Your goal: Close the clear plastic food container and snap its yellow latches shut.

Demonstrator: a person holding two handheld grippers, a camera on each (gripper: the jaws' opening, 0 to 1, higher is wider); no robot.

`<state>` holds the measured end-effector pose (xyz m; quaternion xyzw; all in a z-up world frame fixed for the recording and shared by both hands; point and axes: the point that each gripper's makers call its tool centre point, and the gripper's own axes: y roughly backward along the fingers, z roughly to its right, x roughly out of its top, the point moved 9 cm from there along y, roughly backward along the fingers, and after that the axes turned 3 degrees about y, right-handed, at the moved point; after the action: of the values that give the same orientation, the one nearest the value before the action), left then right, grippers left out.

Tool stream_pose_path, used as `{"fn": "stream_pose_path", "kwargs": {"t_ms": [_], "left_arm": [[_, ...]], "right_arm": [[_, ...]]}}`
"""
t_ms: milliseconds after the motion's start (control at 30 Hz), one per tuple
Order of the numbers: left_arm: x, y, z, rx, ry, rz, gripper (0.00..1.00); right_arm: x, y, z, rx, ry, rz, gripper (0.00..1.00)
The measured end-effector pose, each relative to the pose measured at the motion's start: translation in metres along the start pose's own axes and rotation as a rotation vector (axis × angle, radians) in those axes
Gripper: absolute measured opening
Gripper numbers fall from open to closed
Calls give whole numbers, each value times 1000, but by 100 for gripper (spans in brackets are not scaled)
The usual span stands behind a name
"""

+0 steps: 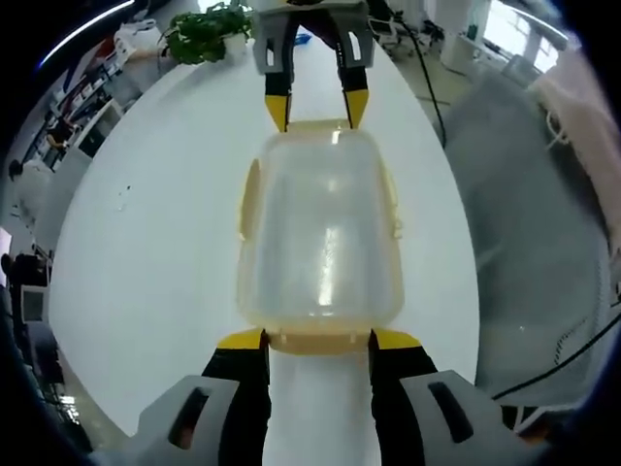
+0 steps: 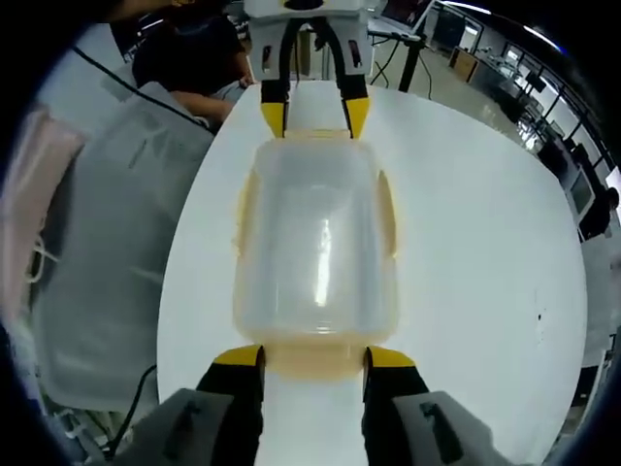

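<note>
On a white counter [image 1: 146, 252], the lidded clear plastic food container [image 1: 320, 243] sits between both grippers' [image 1: 317, 340] [image 2: 312, 357] wide-spread fingers; its yellow latches [image 1: 248, 199] apparently await snapping.

Container [image 1: 320, 233] clear glossy plastic, yellow plastic latches [image 1: 248, 199]; table [image 1: 155, 243] smooth matt white.

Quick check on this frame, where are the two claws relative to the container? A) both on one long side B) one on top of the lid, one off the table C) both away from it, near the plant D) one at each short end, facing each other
D: in the left gripper view the left claw sits at the near short end of the clear container and the right claw at the far end.
</note>
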<state>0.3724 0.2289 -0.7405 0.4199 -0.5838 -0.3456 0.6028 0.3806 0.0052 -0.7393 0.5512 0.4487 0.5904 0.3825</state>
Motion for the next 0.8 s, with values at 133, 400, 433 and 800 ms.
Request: {"fn": "stream_pose_path", "kwargs": {"t_ms": [133,400,433,800], "left_arm": [[0,0,-3,-6,2,3,37],[1,-5,-8,-32,22,-1,38],[0,-5,-8,-29,24,0,38],[-5,-3,-12,-5,127,46,41]], "right_arm": [[0,3,1,-3,-8,7,37],[-2,0,3,0,-13,-9,37],[-3,1,3,-1,-15,-7,37],[-9,2,-2,-25,-43,42,43]]}}
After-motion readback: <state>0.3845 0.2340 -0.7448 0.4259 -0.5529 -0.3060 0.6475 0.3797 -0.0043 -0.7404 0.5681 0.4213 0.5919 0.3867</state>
